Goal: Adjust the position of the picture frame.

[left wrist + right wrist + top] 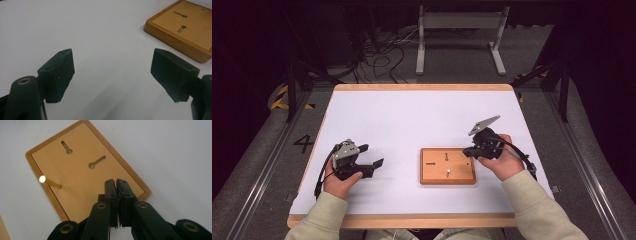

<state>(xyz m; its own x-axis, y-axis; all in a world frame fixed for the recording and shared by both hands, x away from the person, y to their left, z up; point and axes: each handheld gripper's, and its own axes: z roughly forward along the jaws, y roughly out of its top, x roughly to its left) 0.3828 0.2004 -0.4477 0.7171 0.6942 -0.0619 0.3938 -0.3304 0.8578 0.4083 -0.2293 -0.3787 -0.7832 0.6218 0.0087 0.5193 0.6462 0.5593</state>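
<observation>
Though dim beyond, white tabletop (412, 120)

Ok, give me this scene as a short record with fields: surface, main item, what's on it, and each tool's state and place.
surface: white table top with a wooden edge
main item: flat wooden board, lying right of centre
on the board: one upright peg near a corner; two keyhole-shaped slots
left tool: open, nothing between its jaws, over bare table to the left of the board
right tool: shut, nothing gripped, at the board's right edge
contact: neither tool touches the peg
</observation>
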